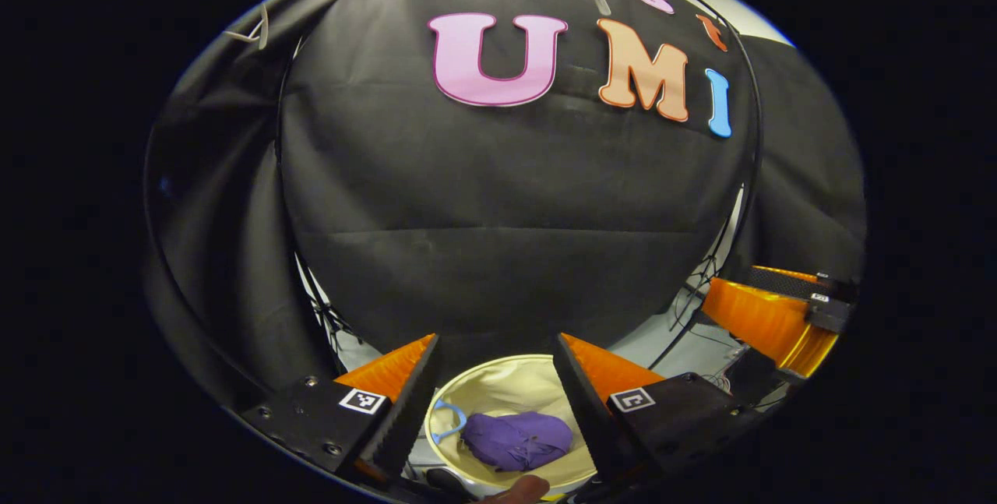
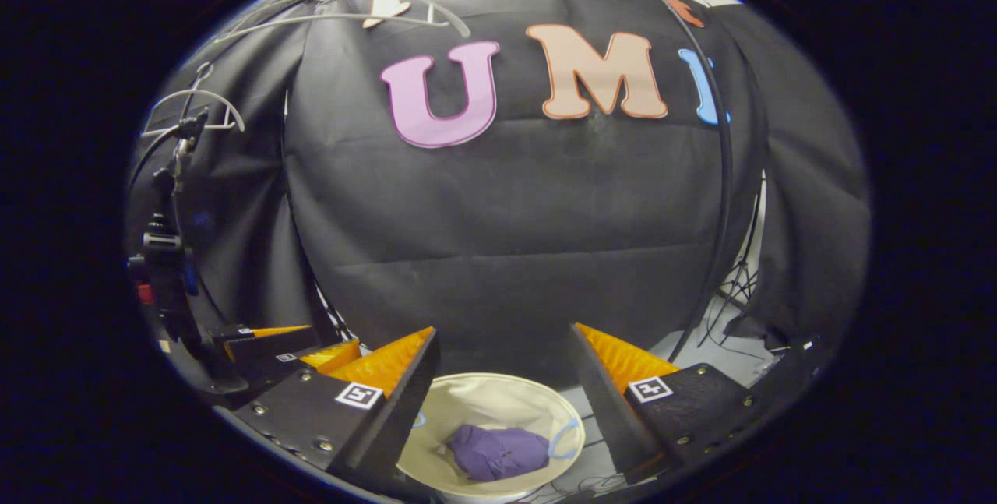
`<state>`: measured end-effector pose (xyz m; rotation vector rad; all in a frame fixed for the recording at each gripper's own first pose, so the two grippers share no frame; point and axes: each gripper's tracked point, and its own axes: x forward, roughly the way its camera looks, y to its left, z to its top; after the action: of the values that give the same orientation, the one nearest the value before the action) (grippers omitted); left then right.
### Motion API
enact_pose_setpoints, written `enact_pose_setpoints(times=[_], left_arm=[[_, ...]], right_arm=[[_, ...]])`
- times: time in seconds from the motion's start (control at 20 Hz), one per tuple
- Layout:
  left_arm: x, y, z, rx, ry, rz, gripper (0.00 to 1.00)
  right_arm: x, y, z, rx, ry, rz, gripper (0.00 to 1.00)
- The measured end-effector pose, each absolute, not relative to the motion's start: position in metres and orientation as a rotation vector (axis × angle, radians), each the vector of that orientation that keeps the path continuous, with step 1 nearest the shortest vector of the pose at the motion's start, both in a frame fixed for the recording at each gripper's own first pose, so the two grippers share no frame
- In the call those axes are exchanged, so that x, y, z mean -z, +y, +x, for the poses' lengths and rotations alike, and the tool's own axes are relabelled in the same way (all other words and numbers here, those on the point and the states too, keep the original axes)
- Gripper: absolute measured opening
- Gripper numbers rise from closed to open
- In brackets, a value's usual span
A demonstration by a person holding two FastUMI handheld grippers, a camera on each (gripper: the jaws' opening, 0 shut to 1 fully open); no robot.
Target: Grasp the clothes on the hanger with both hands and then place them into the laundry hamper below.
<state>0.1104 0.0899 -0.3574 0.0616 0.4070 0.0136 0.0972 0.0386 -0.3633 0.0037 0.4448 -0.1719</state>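
below both claws | hamper [image 1: 498,387] (cream) | holds purple clothes [image 1: 518,439]

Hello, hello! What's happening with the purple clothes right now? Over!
Left gripper open, empty. Right gripper open, empty. Purple clothes bunched inside laundry hamper. White hanger bare, nothing blocking.

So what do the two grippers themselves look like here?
Both match: the left gripper and right gripper each have two wedge-shaped fingers, orange outside and black ridged inside, on black bolted mounts carrying small square black-and-white markers.
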Motion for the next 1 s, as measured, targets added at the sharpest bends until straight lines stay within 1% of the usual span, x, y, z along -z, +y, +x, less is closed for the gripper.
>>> enact_pose_setpoints(times=[0.15, 0.25, 0.5, 0.65, 0.7, 0.8, 0.85, 0.9, 0.95, 1.0], left_arm=[[0.334, 0.086, 0.110, -0.015, 0.367, 0.067, 0.89], [0.317, 0.079, 0.106, 0.004, 0.348, 0.040, 0.89], [0.263, 0.078, 0.103, 0.014, 0.271, 0.002, 0.89], [0.223, 0.081, 0.098, 0.009, 0.201, 0.013, 0.88], [0.211, 0.082, 0.096, 0.008, 0.179, 0.017, 0.90], [0.184, 0.080, 0.090, 0.011, 0.134, 0.021, 0.90], [0.173, 0.078, 0.087, 0.015, 0.117, 0.022, 0.85], [0.162, 0.077, 0.084, 0.018, 0.102, 0.021, 0.90], [0.151, 0.075, 0.082, 0.027, 0.083, 0.019, 0.90], [0.141, 0.072, 0.078, 0.038, 0.063, 0.014, 0.90]], right_arm=[[0.338, 0.040, 0.097, 0.168, 0.401, 0.001, 1.00], [0.323, 0.043, 0.094, 0.163, 0.380, 0.005, 0.99], [0.291, 0.049, 0.087, 0.154, 0.340, -0.002, 0.99], [0.266, 0.050, 0.078, 0.157, 0.320, -0.031, 0.99], [0.255, 0.051, 0.077, 0.153, 0.303, -0.036, 0.99], [0.232, 0.051, 0.074, 0.152, 0.269, -0.045, 0.99], [0.223, 0.052, 0.076, 0.149, 0.256, -0.048, 0.99], [0.211, 0.054, 0.074, 0.145, 0.240, -0.055, 0.96], [0.199, 0.055, 0.073, 0.140, 0.218, -0.064, 0.99], [0.188, 0.055, 0.071, 0.139, 0.195, -0.075, 0.96]])
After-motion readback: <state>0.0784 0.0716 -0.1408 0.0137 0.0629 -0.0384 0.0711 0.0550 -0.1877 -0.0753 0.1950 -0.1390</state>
